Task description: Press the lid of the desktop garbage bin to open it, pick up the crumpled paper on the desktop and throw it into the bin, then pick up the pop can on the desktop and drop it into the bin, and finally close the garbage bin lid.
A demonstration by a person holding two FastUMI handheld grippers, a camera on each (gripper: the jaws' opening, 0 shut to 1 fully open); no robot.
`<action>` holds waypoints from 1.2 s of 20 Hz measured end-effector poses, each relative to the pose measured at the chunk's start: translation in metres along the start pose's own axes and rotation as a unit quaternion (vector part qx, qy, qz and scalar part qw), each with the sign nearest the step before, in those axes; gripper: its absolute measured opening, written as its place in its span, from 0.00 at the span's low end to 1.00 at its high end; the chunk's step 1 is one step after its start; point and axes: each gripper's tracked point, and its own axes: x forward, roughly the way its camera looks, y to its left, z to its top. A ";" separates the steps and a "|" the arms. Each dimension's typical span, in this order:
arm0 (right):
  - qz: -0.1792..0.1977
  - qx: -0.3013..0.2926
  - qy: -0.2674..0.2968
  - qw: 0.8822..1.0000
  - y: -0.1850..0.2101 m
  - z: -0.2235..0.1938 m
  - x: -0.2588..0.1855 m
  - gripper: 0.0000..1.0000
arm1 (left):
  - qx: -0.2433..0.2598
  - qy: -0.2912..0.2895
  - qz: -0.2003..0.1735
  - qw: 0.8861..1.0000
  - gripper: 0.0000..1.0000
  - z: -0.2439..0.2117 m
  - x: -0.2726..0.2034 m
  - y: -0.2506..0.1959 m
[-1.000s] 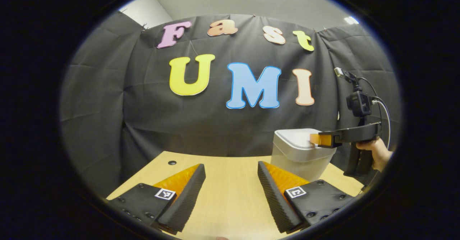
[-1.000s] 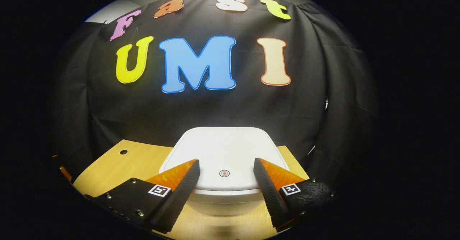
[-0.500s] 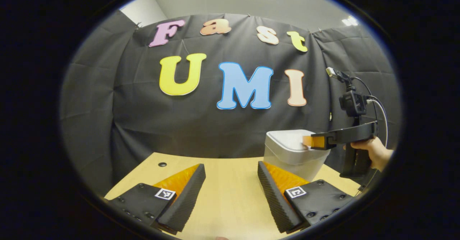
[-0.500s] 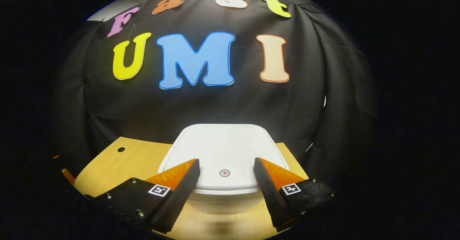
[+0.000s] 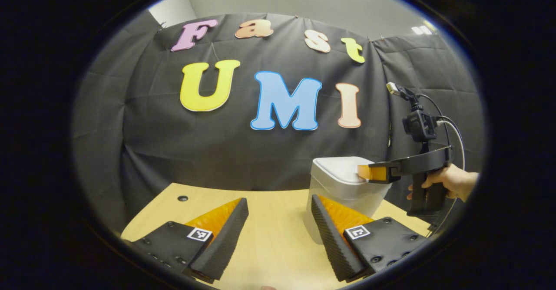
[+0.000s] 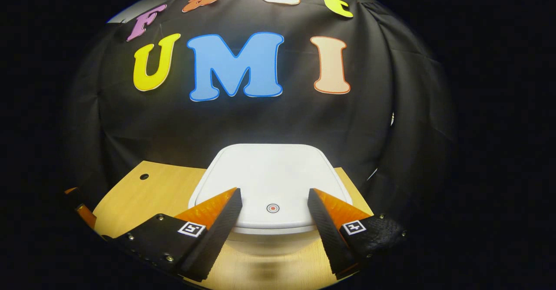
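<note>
Nearest to you in the left gripper view, your left gripper (image 5: 279,214) hangs over the bare wooden desktop (image 5: 269,238) with its two fingers spread wide and nothing between them. Past its right-hand finger stands the garbage bin (image 5: 343,190), pale and boxy, close to the desk's far right edge, its lid (image 5: 341,168) down flat. Your right gripper (image 5: 369,173) reaches in from the right at lid height, its fingertip over the lid's near right edge; whether it touches the lid cannot be told from this angle. Your hand (image 5: 447,181) wraps the grip below it, and a small camera (image 5: 419,125) with cables rides on top.

Now the right gripper view: your right gripper (image 6: 273,199) is released too, fingers well apart and holding nothing, one to either side of the lid's front edge. Between them, on the lid (image 6: 269,173), sits a small round red-ringed mark (image 6: 272,208). The bin body (image 6: 269,244) shows just under the lid's rim, standing on the desktop (image 6: 147,194). Farther left, a small dark hole (image 6: 143,176) pierces the wood near the back edge. Behind everything hangs the black cloth wall (image 6: 260,125).
</note>
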 end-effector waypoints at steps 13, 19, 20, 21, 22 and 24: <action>0.001 -0.003 -0.051 0.999 -0.001 0.004 0.005 0.99 | 0.005 0.001 0.016 1.000 0.96 0.003 -0.005 0.008; -0.006 0.022 -0.085 0.996 -0.001 0.009 0.004 0.98 | 0.015 -0.008 0.041 0.999 0.96 0.010 -0.016 0.011; -0.005 0.021 -0.087 0.996 0.000 0.009 0.004 0.97 | 0.016 -0.009 0.044 0.999 0.96 0.012 -0.016 0.010; -0.003 0.024 -0.087 0.996 -0.001 0.009 0.004 0.97 | 0.016 -0.012 0.046 0.999 0.96 0.014 -0.016 0.009; -0.001 0.026 -0.088 0.996 -0.001 0.010 0.004 0.97 | 0.015 -0.013 0.047 0.999 0.96 0.015 -0.017 0.007; 0.002 0.027 -0.091 0.995 -0.001 0.010 0.004 0.97 | 0.013 -0.013 0.050 0.999 0.96 0.015 -0.017 0.004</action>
